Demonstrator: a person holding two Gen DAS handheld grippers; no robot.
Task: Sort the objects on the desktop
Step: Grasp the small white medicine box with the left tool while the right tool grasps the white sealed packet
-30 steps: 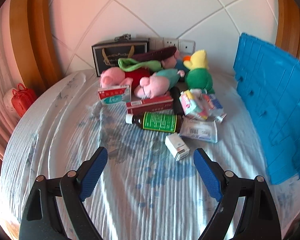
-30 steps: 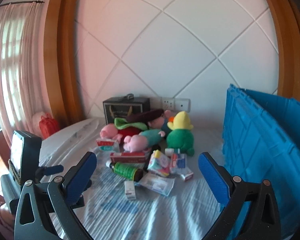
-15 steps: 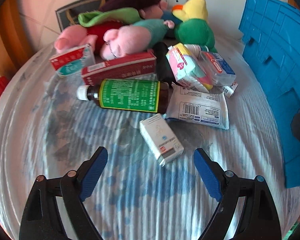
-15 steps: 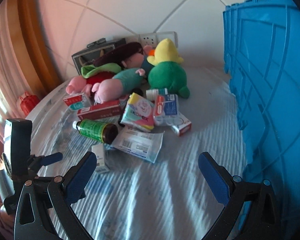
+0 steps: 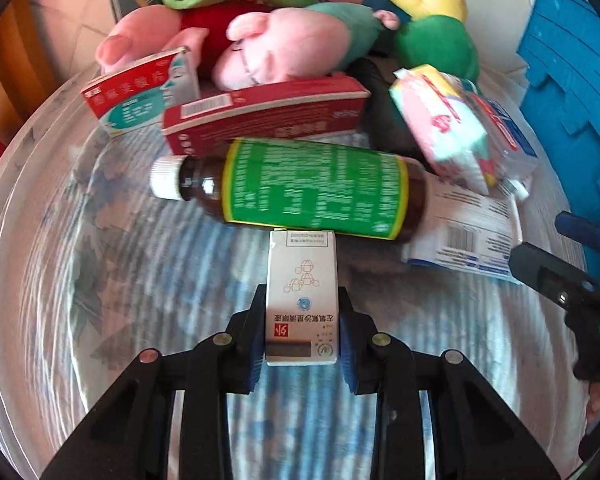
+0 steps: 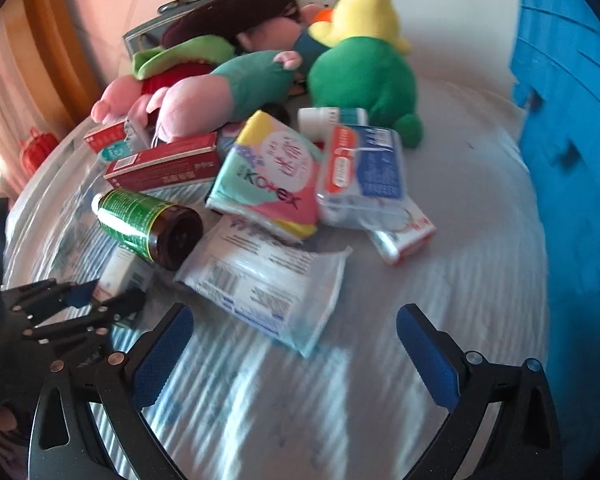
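Observation:
A small white medicine box (image 5: 301, 280) lies on the blue-and-white cloth (image 5: 120, 280), its far end against a brown bottle with a green label (image 5: 312, 188). My left gripper (image 5: 302, 320) is closing on that box, and its blue pads touch both long sides. In the right wrist view the left gripper (image 6: 80, 300) sits low at the left with the box (image 6: 124, 272) in it. My right gripper (image 6: 296, 344) stands wide open just in front of a flat white packet (image 6: 268, 280), with nothing between its fingers.
Behind the bottle lie a long red box (image 5: 260, 116), a red-and-teal box (image 5: 136, 96), a tissue pack (image 6: 272, 176), a blister pack (image 6: 364, 168) and several plush toys (image 6: 360, 68). A blue crate (image 6: 572, 120) stands along the right. A dark box sits against the wall.
Both grippers came down and forward toward the pile. The left gripper's jaws went from wide open to closed around the small white box, which now lies straight between them.

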